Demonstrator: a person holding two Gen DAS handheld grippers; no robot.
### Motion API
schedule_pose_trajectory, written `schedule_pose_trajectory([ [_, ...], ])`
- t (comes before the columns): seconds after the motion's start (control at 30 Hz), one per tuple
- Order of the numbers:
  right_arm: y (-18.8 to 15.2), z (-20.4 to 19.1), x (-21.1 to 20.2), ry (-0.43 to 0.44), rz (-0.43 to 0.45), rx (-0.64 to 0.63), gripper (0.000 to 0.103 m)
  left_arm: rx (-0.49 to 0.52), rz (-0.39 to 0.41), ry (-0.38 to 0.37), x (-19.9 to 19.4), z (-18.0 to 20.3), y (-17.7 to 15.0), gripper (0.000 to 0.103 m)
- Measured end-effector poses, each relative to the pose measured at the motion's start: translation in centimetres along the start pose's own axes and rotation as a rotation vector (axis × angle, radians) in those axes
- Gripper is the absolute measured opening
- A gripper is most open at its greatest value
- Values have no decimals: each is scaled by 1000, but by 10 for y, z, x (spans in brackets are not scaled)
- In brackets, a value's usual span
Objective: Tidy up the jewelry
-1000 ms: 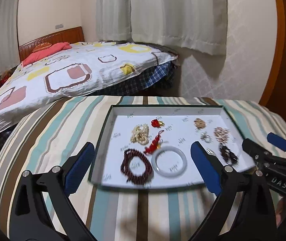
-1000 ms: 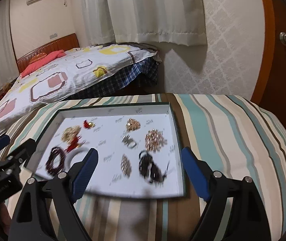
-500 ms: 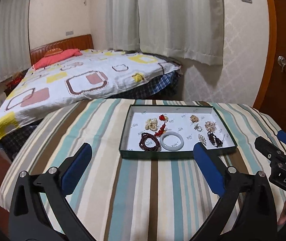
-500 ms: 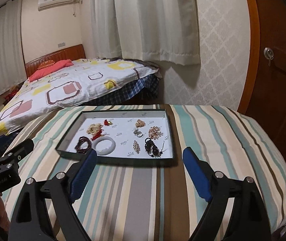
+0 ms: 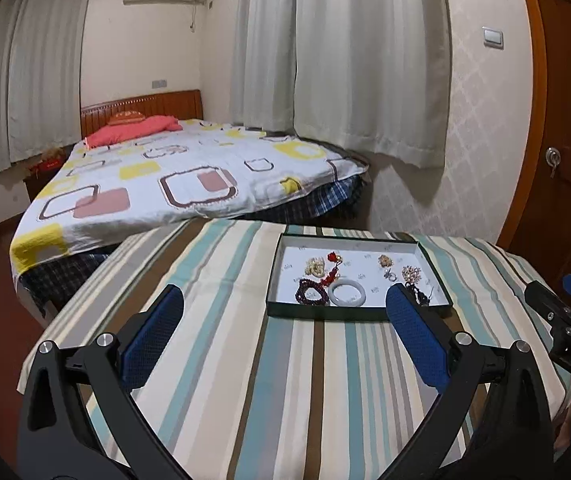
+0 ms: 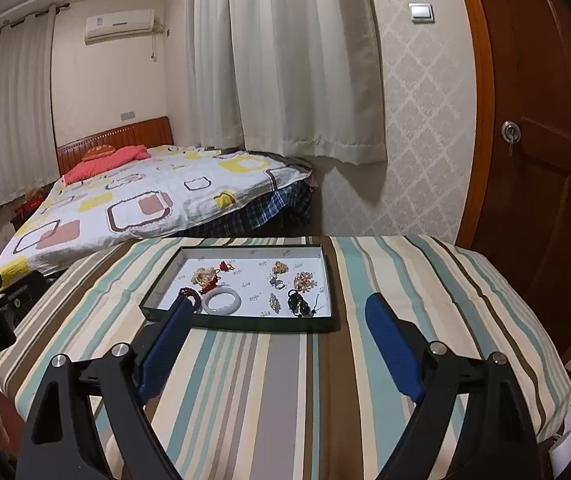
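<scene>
Jewelry all lies inside the tray at the counter's far side (sorting looks finished); your left gripper and right gripper hang released, grasping nothing.

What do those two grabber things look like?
Each is a black plastic frame with silver bolts and two long fingers padded in bumpy blue rubber. The left gripper and right gripper match. White letters "DAS" mark the right one's side.
</scene>
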State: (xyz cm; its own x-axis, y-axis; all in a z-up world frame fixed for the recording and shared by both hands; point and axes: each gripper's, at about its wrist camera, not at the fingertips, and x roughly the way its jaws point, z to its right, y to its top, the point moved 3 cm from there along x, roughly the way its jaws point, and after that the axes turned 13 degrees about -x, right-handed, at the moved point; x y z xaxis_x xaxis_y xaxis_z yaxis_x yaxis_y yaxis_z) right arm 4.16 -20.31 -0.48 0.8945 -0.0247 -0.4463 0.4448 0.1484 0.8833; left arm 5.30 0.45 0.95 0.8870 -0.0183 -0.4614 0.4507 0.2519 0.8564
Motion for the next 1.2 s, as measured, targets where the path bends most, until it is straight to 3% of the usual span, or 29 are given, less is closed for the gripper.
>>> schedule_pose_trajectory([
  [0.43,5,-8,-46,-12,80,-16,85,1,41,-18,-33,1,2,99],
  [1.2,8,-9,-59,-22,113,-17,85,5,41,-31,-43,4,2,99],
])
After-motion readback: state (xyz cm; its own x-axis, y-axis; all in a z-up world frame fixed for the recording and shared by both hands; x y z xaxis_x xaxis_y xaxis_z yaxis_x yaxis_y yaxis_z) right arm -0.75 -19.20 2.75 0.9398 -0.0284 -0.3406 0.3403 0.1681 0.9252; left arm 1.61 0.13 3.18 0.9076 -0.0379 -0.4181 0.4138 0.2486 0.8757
